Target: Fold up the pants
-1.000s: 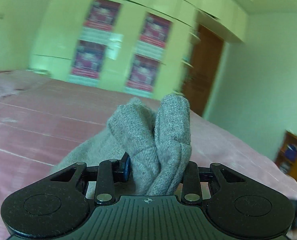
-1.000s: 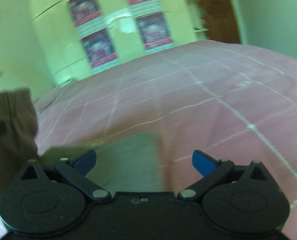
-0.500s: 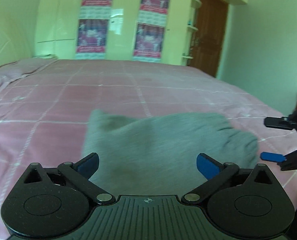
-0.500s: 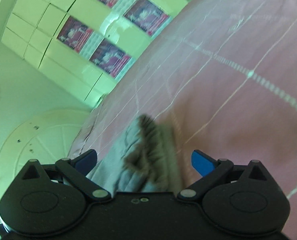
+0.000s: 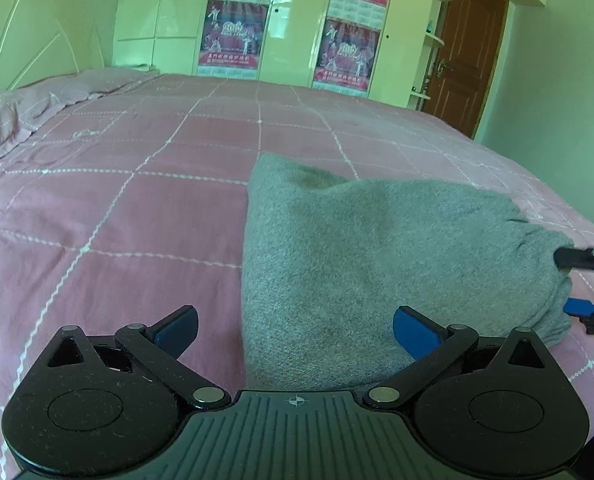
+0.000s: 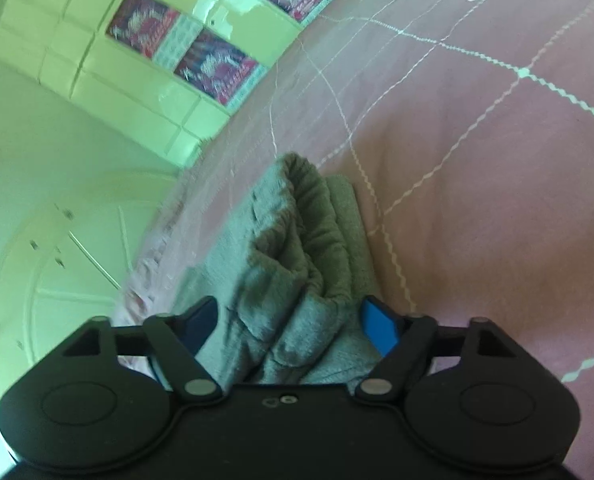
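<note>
The grey pants (image 5: pixel 377 248) lie in a folded bundle on the pink checked bedspread (image 5: pixel 137 220). My left gripper (image 5: pixel 295 320) hovers open over their near left edge, touching nothing. At the right edge of the left wrist view, my right gripper (image 5: pixel 569 284) straddles the bundle's bunched end. In the right wrist view that gripper (image 6: pixel 289 312) is rolled to one side, and its jaws are closing with the gathered waistband of the pants (image 6: pixel 297 240) filling the gap between them. I cannot see the pads pressing firmly on the cloth.
A crumpled pink pillow (image 5: pixel 17 120) lies at the bed's far left by a white headboard (image 5: pixel 17 40). Pale wardrobes with posters (image 5: pixel 233 36) and a brown door (image 5: pixel 465 48) stand beyond the bed. Bare bedspread (image 6: pixel 477 160) stretches to the right of the pants.
My left gripper let go of the raised pants, opened wide and sank; the pants now lie on the bed. My right gripper rolled, came onto the bunched end, and its jaws narrowed.
</note>
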`<state>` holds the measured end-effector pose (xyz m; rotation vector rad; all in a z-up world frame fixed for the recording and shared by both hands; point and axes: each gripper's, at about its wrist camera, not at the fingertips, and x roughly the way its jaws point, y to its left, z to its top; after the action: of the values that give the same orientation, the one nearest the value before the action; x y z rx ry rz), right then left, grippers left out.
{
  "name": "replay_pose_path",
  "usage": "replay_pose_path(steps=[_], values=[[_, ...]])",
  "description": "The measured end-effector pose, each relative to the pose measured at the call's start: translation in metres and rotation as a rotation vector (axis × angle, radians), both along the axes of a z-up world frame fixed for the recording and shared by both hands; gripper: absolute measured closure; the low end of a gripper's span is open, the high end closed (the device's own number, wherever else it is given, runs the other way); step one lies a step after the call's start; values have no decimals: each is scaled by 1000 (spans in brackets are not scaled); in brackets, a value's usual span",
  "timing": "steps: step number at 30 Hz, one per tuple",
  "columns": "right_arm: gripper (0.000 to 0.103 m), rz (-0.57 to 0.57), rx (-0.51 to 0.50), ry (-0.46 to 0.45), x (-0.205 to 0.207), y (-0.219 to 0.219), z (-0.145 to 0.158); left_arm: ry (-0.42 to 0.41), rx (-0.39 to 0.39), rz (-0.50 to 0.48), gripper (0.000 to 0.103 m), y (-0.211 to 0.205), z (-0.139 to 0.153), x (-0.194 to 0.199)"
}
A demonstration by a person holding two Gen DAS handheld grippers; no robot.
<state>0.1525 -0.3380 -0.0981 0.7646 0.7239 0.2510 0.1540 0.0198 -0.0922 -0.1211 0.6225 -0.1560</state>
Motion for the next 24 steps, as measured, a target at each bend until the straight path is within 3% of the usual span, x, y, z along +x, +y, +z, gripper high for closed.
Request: replay_pose_path(steps=[4, 6, 7, 9, 11, 12, 13, 15, 18, 21, 24], values=[[71, 2, -10, -45, -7, 0, 11, -13, -6, 14, 0, 2, 2, 7], [72, 13, -40, -94, -13, 2, 18, -21, 22, 25, 0, 3, 4, 7], [69, 14, -68, -50, -8, 4, 12, 9, 28, 32, 0, 4, 0, 11], [68, -8, 18, 8, -6, -9, -4, 54, -55, 46, 0, 16, -10, 16], [64, -33, 37, -33, -14, -17, 3, 43, -87, 82, 0, 25, -8, 14], [56, -51, 31, -50, -18, -20, 8, 41, -99, 108, 0, 32, -8, 13], [39, -56, 49, -57, -20, -24, 11, 43, -125, 127, 0, 39, -8, 14], [19, -67, 71, -66, -22, -31, 13, 54, -176, 167, 0, 54, -11, 16], [19, -54, 52, -52, -22, -33, 10, 70, -177, 169, 0, 59, -16, 20], [17, -34, 22, 56, -10, -25, -9, 103, -73, 143, 0, 47, -23, 28], [16, -23, 28, 35, -13, -24, -10, 103, -81, 151, 0, 49, -24, 31]])
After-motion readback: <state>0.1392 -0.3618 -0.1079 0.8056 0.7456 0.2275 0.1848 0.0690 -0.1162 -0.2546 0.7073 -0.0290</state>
